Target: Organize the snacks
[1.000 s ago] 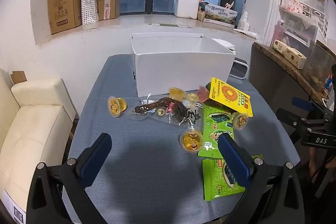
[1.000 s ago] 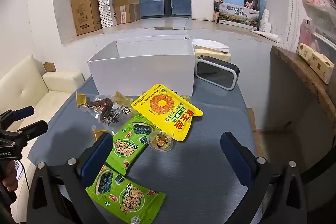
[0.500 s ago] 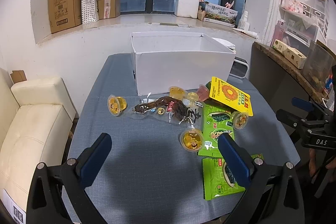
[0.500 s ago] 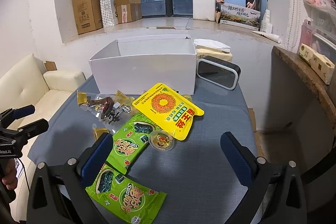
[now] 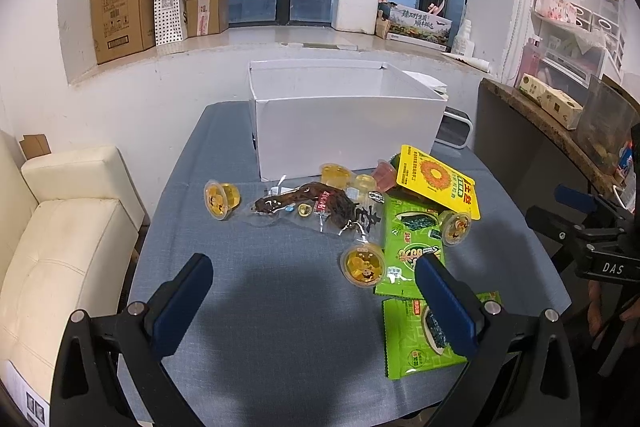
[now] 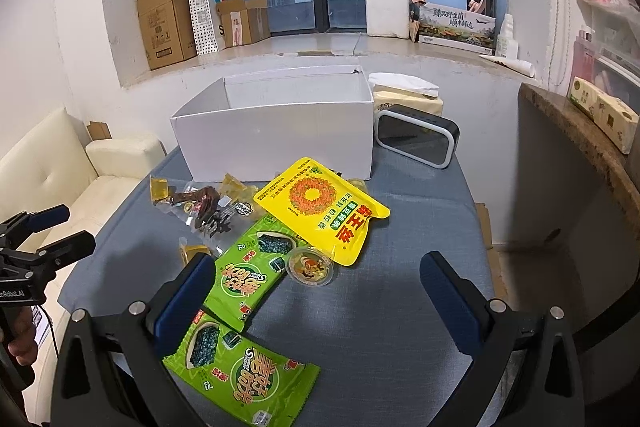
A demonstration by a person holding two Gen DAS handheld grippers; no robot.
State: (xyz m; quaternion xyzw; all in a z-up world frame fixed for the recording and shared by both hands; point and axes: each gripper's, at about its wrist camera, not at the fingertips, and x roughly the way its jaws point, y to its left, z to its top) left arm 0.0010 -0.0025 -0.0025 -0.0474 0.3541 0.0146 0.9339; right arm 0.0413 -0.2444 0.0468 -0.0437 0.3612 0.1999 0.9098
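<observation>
The left gripper (image 5: pixel 312 301) is spread wide with nothing between its blue pads, poised above bare cloth toward the near edge of the table (image 5: pixel 280 327); the right gripper (image 6: pixel 320 301) is spread just as wide and equally empty, its left finger overlapping two green seaweed packets in its view. Outward from the left gripper, the nearest snack is a jelly cup (image 5: pixel 362 264) lying on its side against the edge of the upper green seaweed packet (image 5: pixel 408 247), with the lower green packet (image 5: pixel 424 339) near the table's near right corner. Beyond them a clear packet of dark dried meat (image 5: pixel 316 205) sprawls mid-table, a lone jelly cup (image 5: pixel 221 199) sits apart toward the left edge, another cup (image 5: pixel 456 225) rests at the foot of the yellow pouch (image 5: pixel 436 183), and several more cups huddle against the front wall of the white box (image 5: pixel 344 135), which stands open at the far edge; what the box holds cannot be told from here. A black-and-white clock (image 6: pixel 416 141) sits just beside the box's right wall. No snack is picked up yet, so the sorting appears to be barely begun, with both grippers at the approach stage. The next move probably calls for lowering one gripper over a single item, perhaps the near cup for the left or a green packet for the right, closing on it, and carrying it over the box rim.
</observation>
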